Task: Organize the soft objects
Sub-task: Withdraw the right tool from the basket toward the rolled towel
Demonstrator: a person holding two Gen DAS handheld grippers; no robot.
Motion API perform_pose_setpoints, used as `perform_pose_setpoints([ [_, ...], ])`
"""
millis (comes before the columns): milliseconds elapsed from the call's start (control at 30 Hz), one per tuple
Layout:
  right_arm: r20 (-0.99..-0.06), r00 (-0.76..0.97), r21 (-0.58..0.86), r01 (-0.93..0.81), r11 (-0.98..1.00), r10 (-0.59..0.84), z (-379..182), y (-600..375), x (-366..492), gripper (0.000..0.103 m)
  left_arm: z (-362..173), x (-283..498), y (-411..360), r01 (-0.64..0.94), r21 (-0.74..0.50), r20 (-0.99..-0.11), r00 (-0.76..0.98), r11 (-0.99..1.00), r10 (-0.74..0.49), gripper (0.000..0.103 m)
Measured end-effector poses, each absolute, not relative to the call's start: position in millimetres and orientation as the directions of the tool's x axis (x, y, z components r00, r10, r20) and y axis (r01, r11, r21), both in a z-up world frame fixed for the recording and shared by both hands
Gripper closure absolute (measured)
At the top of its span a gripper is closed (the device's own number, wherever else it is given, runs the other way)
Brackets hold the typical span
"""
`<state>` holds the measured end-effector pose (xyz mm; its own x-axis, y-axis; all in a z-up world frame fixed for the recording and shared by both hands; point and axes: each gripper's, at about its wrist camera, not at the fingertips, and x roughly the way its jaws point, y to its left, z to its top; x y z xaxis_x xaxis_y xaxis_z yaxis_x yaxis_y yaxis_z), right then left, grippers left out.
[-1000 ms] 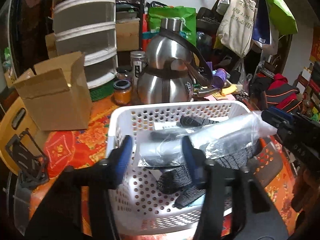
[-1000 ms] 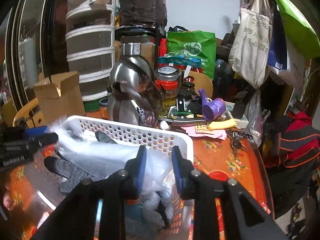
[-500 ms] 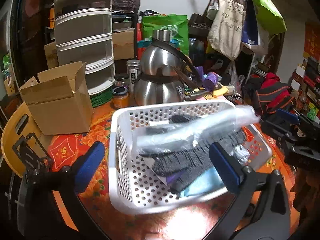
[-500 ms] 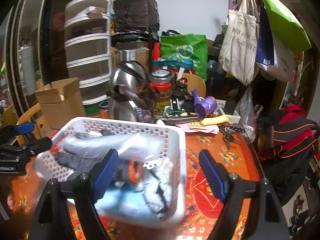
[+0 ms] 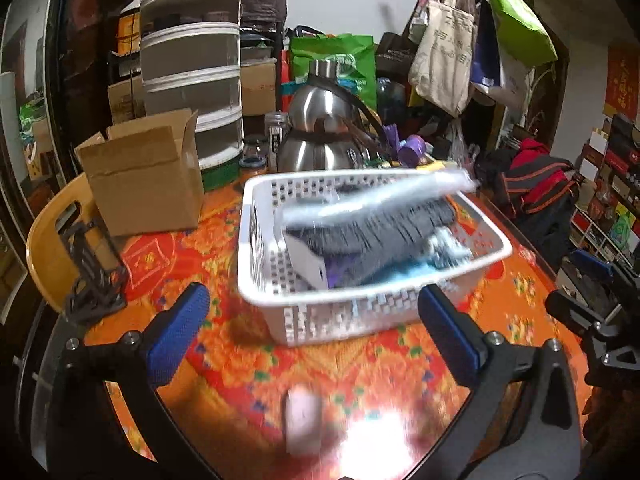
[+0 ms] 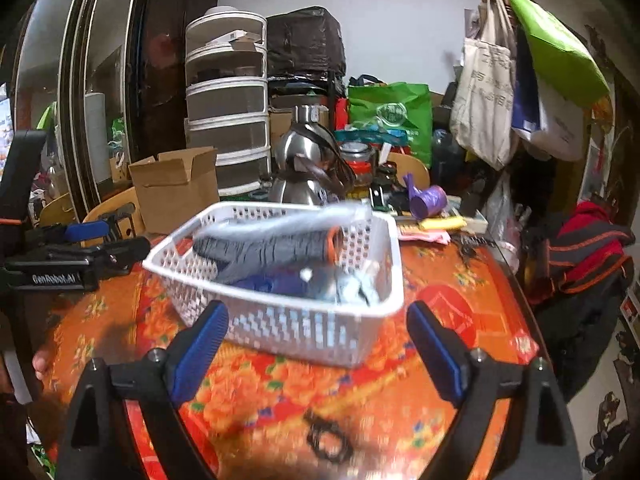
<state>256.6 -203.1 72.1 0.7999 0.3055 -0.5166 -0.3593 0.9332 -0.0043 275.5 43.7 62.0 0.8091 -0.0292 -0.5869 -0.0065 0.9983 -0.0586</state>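
A white perforated basket (image 5: 260,280) (image 6: 304,332) sits on the orange patterned table. It holds a clear plastic-wrapped bundle (image 5: 384,196) (image 6: 288,220) on top of grey knitted fabric (image 5: 372,236) (image 6: 272,250), plus blue and purple soft items. My left gripper (image 5: 316,336) is open and empty, drawn back in front of the basket. My right gripper (image 6: 320,348) is open and empty, also in front of the basket. Each gripper shows at the edge of the other's view.
A cardboard box (image 5: 144,172) stands left of the basket, with a steel kettle (image 5: 320,136), jars and stacked drawers (image 5: 192,76) behind. A small white object (image 5: 302,416) and a black ring (image 6: 328,440) lie on the near table. A yellow chair (image 5: 48,240) is at left.
Both grippers let go of the plastic-wrapped bundle, opened wide and pulled back from the basket. The bundle now rests in the basket.
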Motion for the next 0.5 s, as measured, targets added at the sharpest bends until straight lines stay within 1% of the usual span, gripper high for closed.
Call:
perform_pose_setpoints([
  [167,-0.551,0.785,0.007,-0.336,0.942,0.284,55.1,-213.1,222.0,0.012,54.1,222.2,48.0,0.014,-0.068,-0.589,0.807,0.998,-0.051,0.0],
  [300,-0.549,0.793,-0.009,-0.323,0.946,0.266,42.7,-224.0,194.3,0.012,40.8,189.8,54.8,0.006,-0.069,-0.603,0.796,0.998,-0.046,0.0],
  [400,-0.554,0.798,0.022,-0.27,0.963,0.237,30.3,-238.1,178.1,0.012,20.1,177.7,60.3,0.009,-0.089,-0.637,0.768,0.996,-0.064,0.0],
  [467,-0.573,0.796,0.033,-0.217,0.976,0.197,18.7,-245.9,171.5,0.012,2.1,177.9,60.2,0.004,-0.086,-0.658,0.75,0.996,-0.06,0.0],
  [500,-0.587,0.783,0.045,-0.223,0.974,0.207,13.8,-248.1,172.3,0.013,-6.0,181.1,59.7,-0.001,-0.078,-0.673,0.737,0.997,-0.052,0.0],
])
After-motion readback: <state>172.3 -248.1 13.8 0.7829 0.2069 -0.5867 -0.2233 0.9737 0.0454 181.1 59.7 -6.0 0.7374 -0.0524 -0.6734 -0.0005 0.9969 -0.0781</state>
